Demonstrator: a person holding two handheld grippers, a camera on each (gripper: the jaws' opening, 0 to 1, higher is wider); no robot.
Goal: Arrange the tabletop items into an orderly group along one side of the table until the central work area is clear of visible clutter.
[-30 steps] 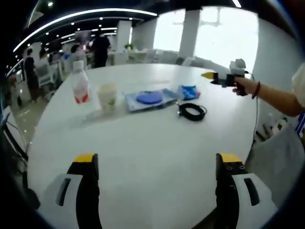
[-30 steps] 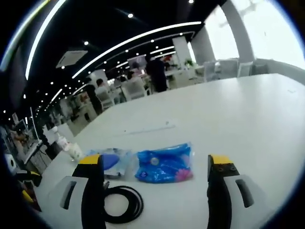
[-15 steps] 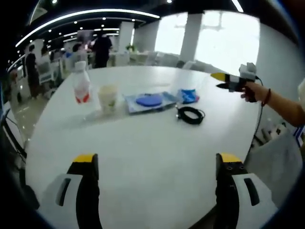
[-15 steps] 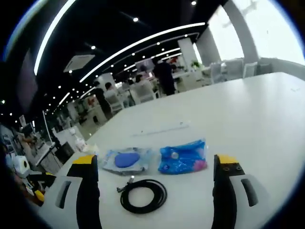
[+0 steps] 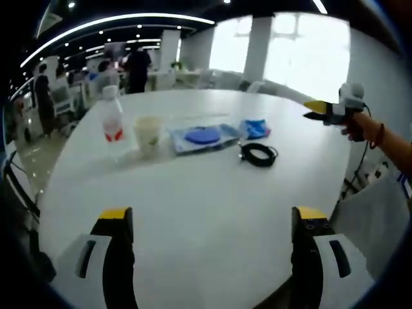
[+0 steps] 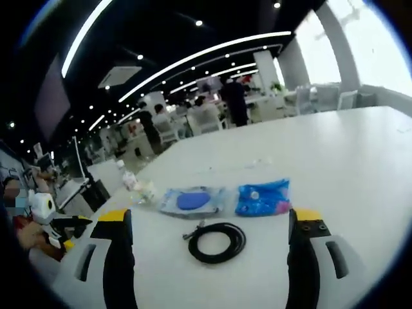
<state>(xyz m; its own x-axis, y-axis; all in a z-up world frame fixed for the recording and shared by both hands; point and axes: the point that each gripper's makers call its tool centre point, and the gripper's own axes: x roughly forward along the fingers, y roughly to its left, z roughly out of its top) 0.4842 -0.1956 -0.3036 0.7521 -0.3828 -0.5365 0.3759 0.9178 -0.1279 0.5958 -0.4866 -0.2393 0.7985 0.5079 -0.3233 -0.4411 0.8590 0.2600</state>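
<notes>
Several items lie in a row on the white round table (image 5: 193, 199): a clear bottle (image 5: 111, 119) with a red label, a paper cup (image 5: 147, 133), a blue disc in a clear bag (image 5: 203, 136), a blue packet (image 5: 255, 128) and a coiled black cable (image 5: 259, 154). My left gripper (image 5: 213, 214) is open over the near table edge, well short of them. A hand holds my right gripper (image 5: 324, 111) at the right, off the table edge. The right gripper (image 6: 210, 216) is open, facing the cable (image 6: 192, 246), packet (image 6: 262, 197), bagged disc (image 6: 192, 200), cup (image 6: 145, 190) and bottle (image 6: 129, 178).
The left gripper (image 6: 72, 232) shows at the left of the right gripper view. Bare tabletop lies between both grippers and the row. People, desks and chairs (image 5: 135, 67) stand far behind the table. Bright windows (image 5: 302, 51) are beyond it.
The right gripper has drawn back from the items, so they look smaller and more of the row shows. In the left gripper view it has moved right. The items have not moved.
</notes>
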